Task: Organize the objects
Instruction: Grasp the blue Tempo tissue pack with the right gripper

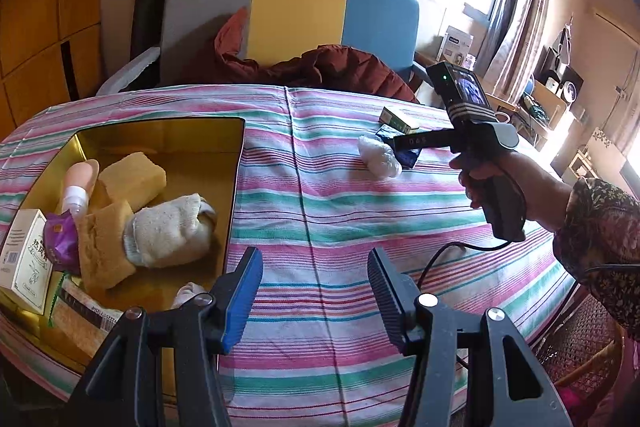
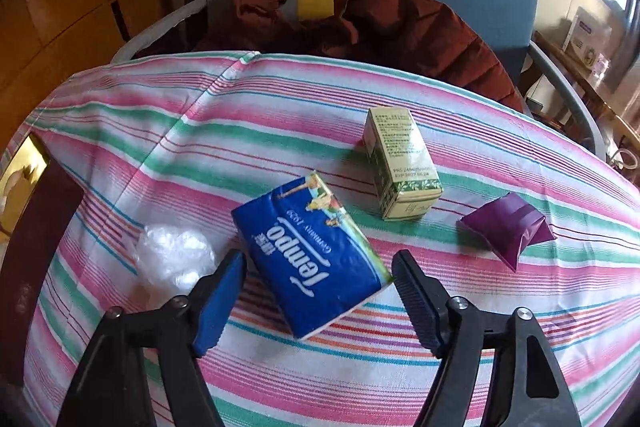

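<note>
A gold tin box [image 1: 160, 131] sits at the left on the striped tablecloth [image 1: 340, 195]. It holds yellow sponges [image 1: 134, 179], a white sock [image 1: 172, 229], a small bottle [image 1: 78, 193], a purple packet and a white carton [image 1: 26, 255]. My left gripper [image 1: 316, 291] is open and empty, just right of the box. My right gripper [image 2: 320, 291] is open, its jaws on either side of a blue Tempo tissue pack [image 2: 316, 251] lying on the cloth. Nearby lie a green-yellow carton [image 2: 400, 163], a purple packet [image 2: 506, 227] and crumpled clear plastic [image 2: 172, 259].
A grey, yellow and blue chair [image 1: 296, 15] with a dark red jacket [image 1: 332, 67] stands behind the table. Shelves with clutter [image 1: 560, 95] are at the far right by the window. The box edge [image 2: 28, 155] shows at far left in the right wrist view.
</note>
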